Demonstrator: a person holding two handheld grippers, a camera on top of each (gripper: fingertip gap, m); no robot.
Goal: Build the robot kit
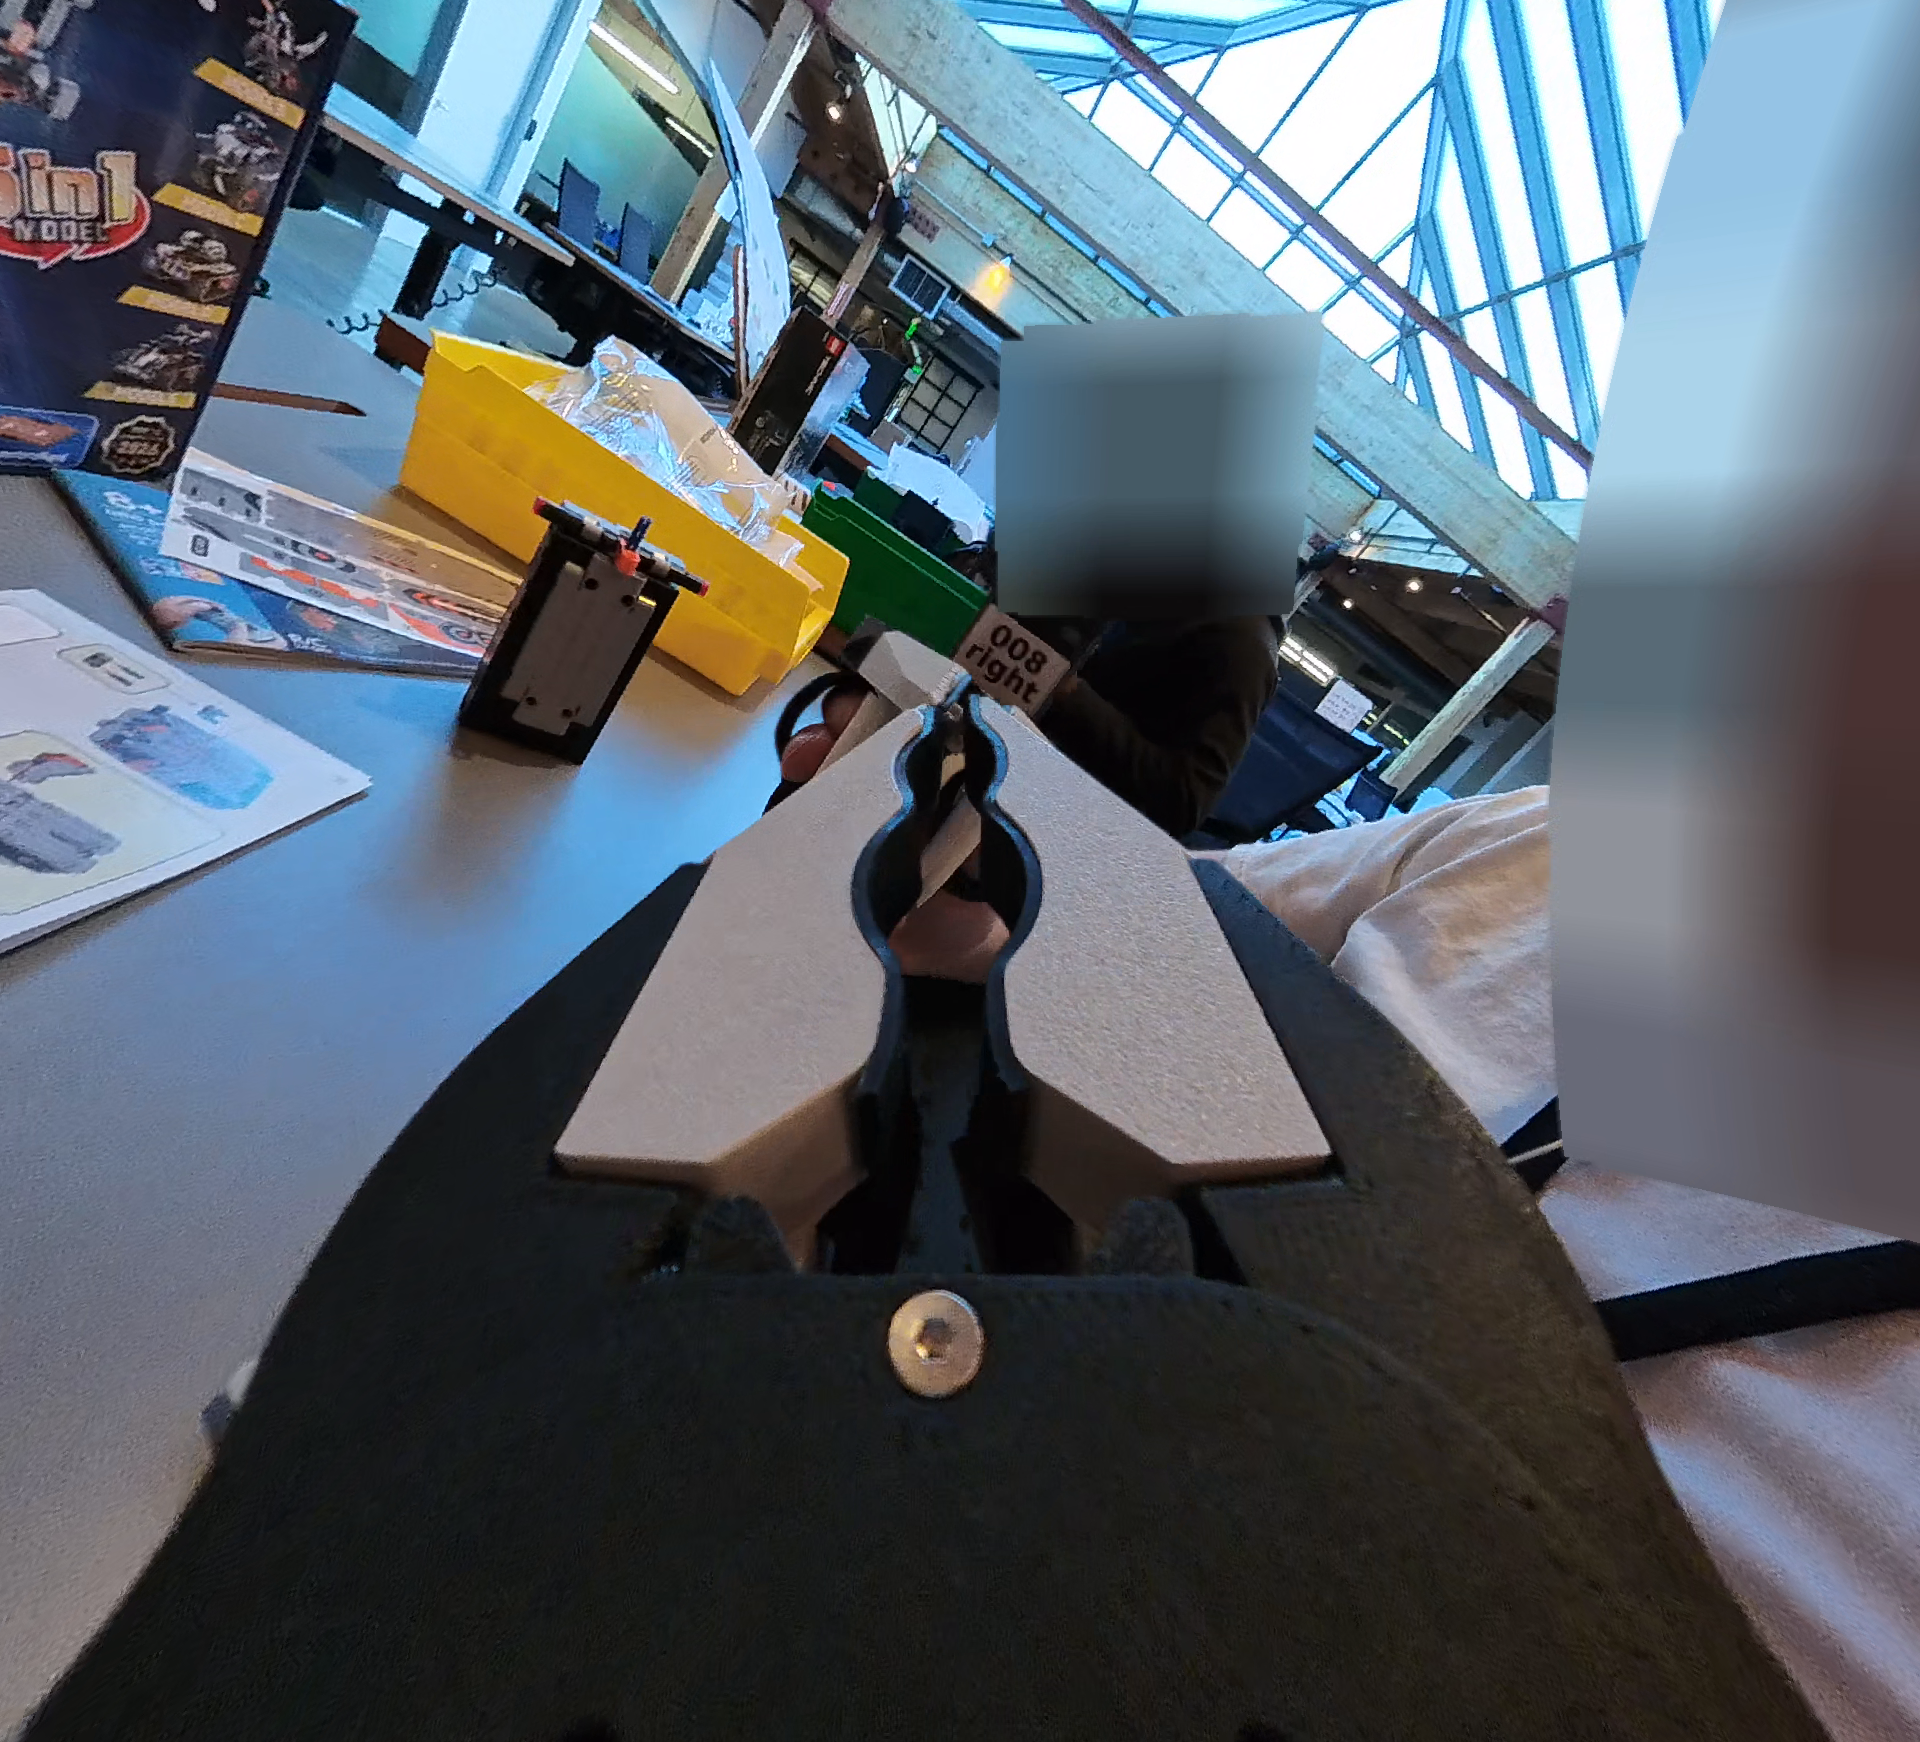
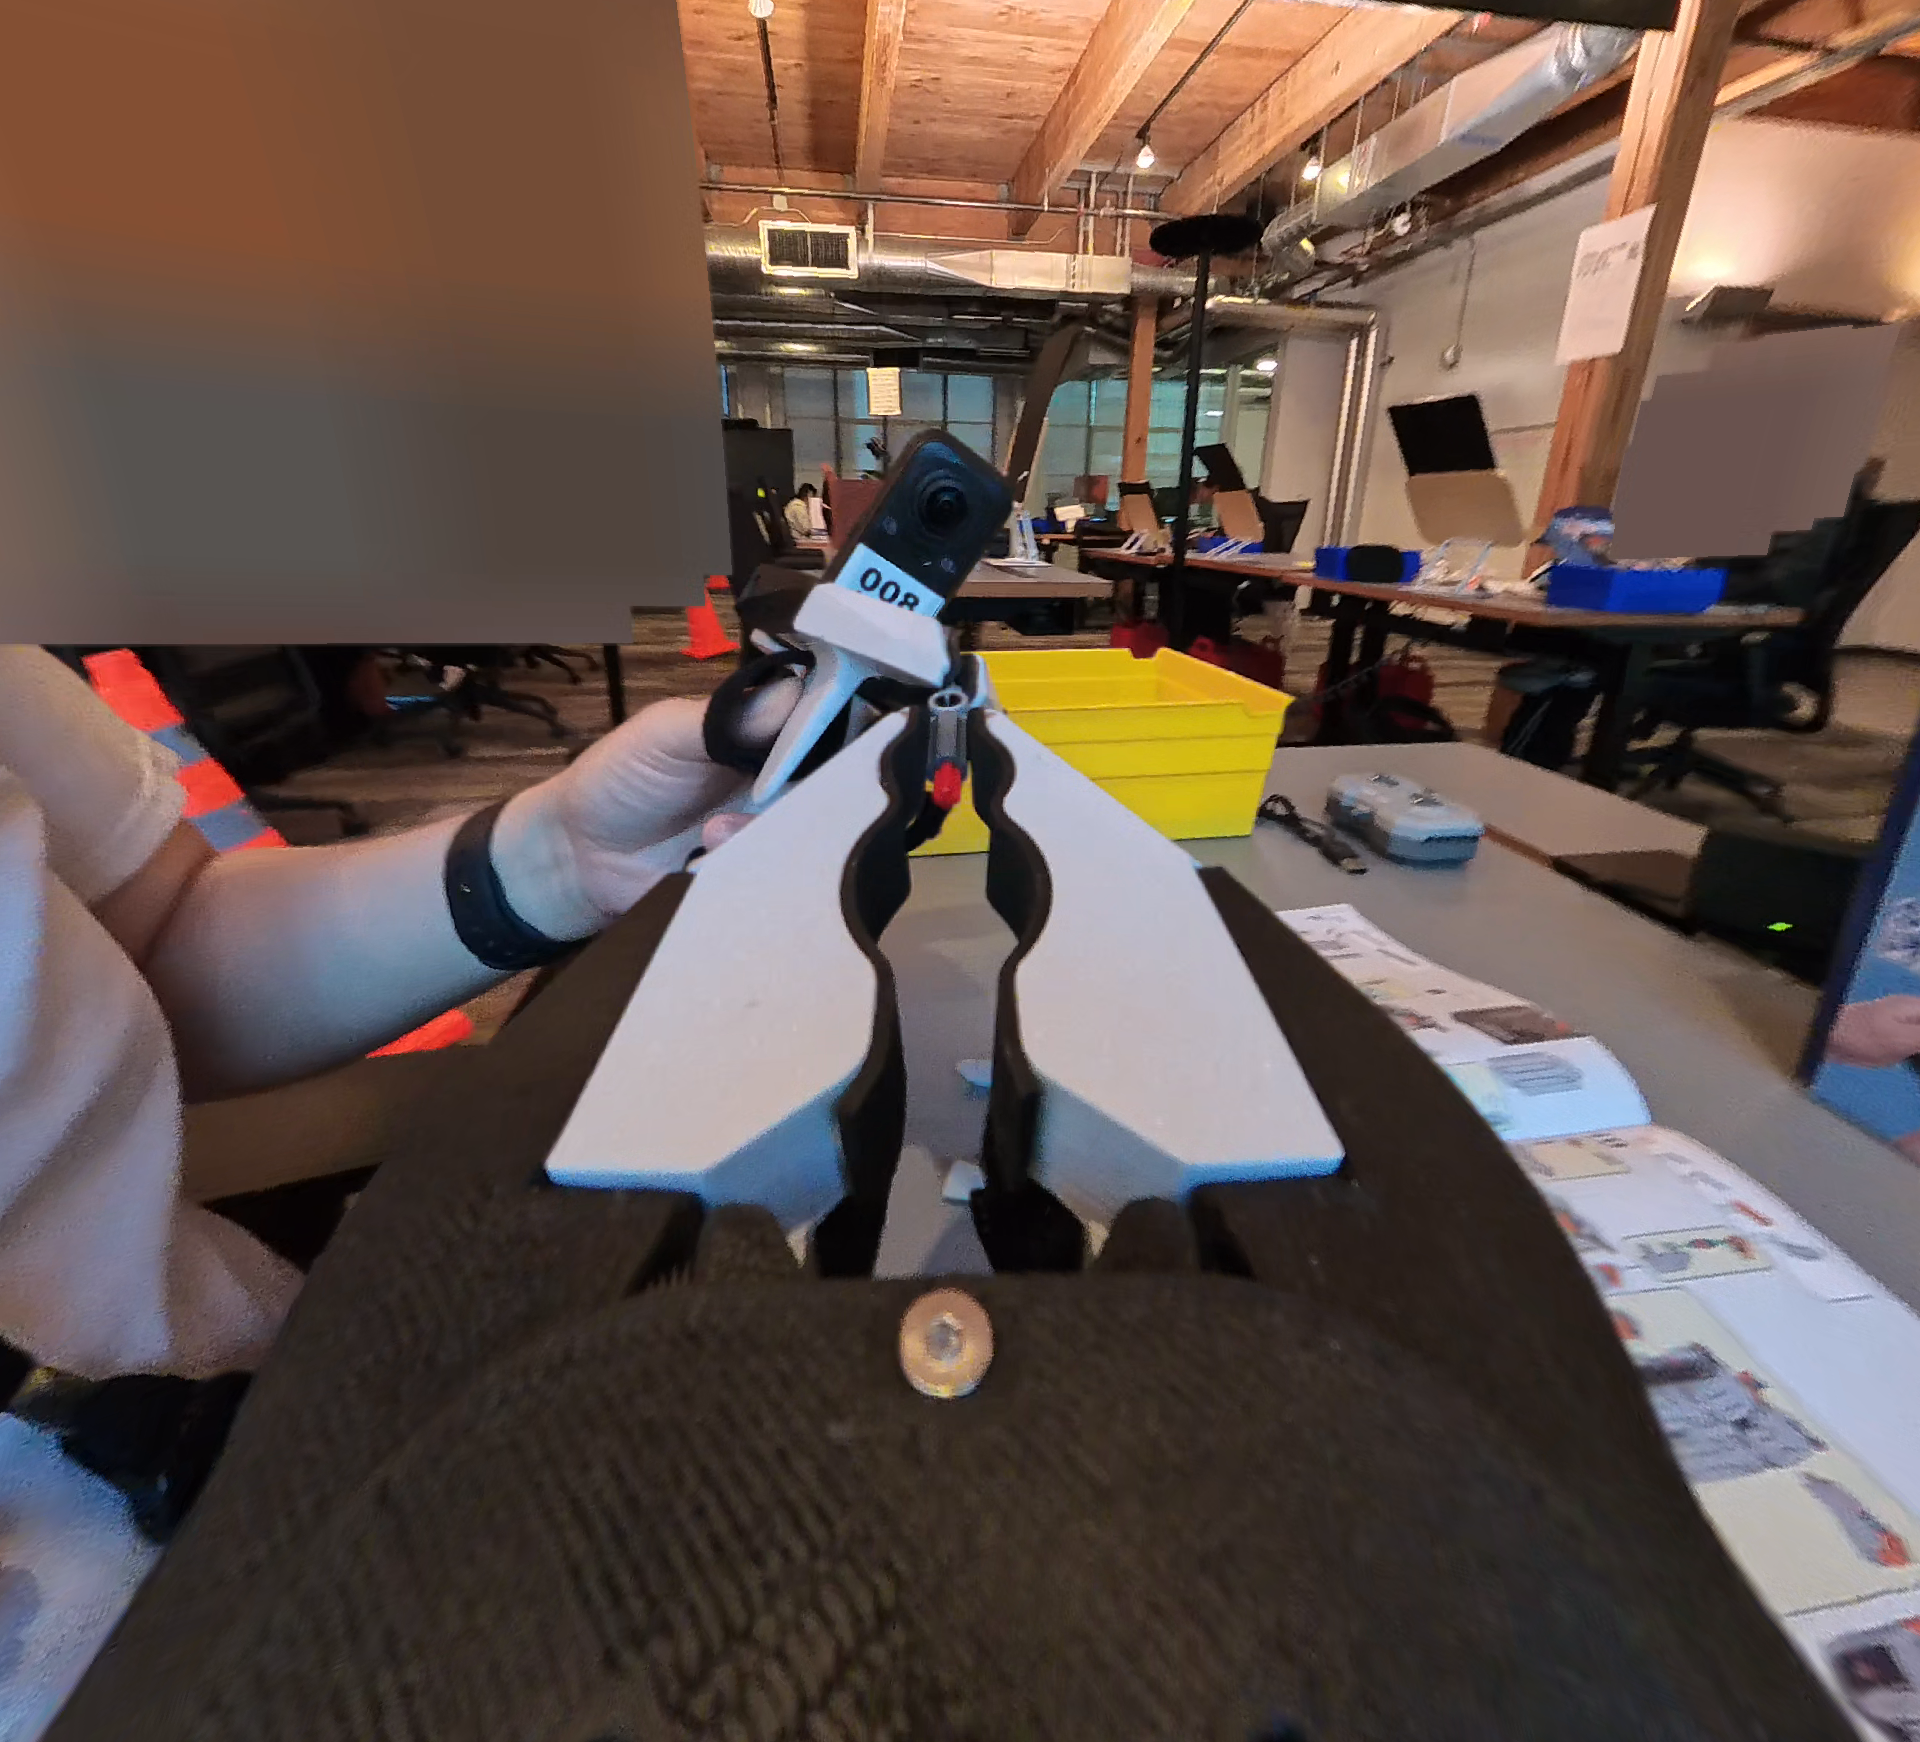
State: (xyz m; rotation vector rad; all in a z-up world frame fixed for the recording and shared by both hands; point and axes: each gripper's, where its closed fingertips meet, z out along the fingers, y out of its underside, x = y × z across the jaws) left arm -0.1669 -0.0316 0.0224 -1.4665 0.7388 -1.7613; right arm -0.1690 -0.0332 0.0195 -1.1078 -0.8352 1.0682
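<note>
Slippage looks the main risk: the right claw (image 2: 954,736) pinches a small grey pin with a red end (image 2: 947,750) only at its tips above the tabletop (image 2: 1455,923), facing the closed, apparently empty left claw (image 1: 958,711).

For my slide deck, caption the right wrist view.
Right gripper pinching a small grey rod with a red tip, facing the hand-held left gripper, yellow plastic bin behind.
</note>
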